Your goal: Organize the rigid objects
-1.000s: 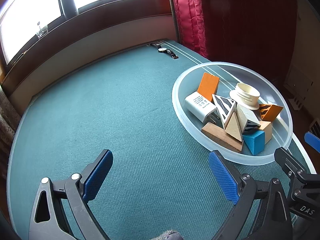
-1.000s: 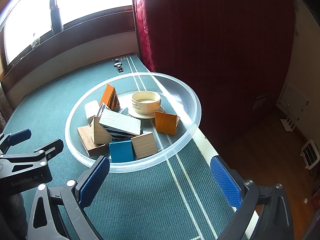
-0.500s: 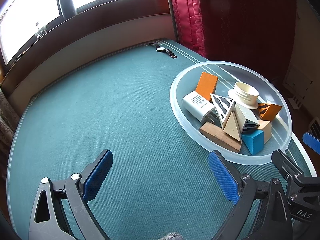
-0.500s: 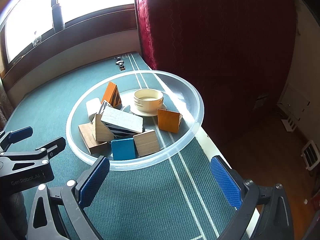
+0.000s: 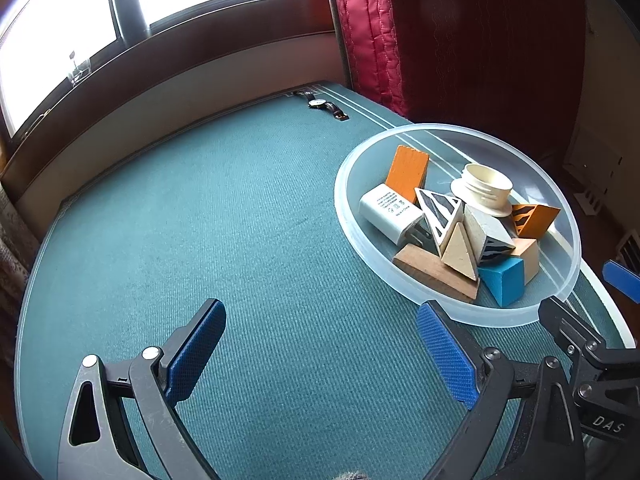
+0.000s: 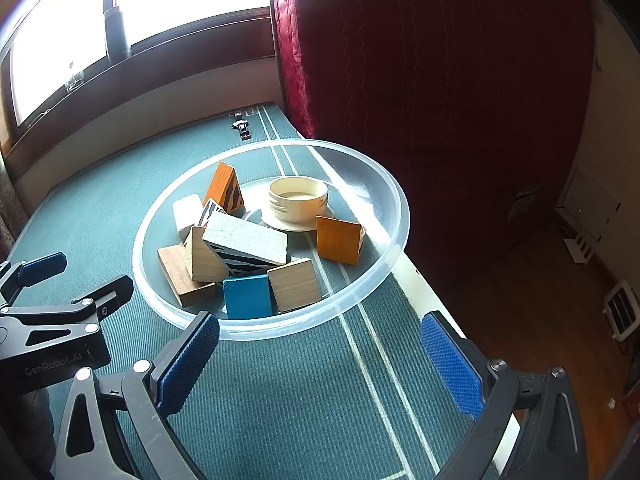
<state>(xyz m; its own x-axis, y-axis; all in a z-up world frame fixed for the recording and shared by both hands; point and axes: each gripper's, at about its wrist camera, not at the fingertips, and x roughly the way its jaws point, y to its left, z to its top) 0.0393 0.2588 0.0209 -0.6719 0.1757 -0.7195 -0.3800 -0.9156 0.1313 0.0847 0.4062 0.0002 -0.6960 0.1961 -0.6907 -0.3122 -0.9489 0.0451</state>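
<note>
Lying beyond both spread, empty jaws, bowl [image 6: 394, 216] of blocks [image 6: 246, 240]

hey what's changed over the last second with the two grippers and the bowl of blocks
Little. Both views have crept a bit closer to the clear bowl, so both grippers have eased forward. Nothing was grasped or released: the left gripper and right gripper have jaws wide open and empty. The blocks, including the blue block, lie as before.
</note>
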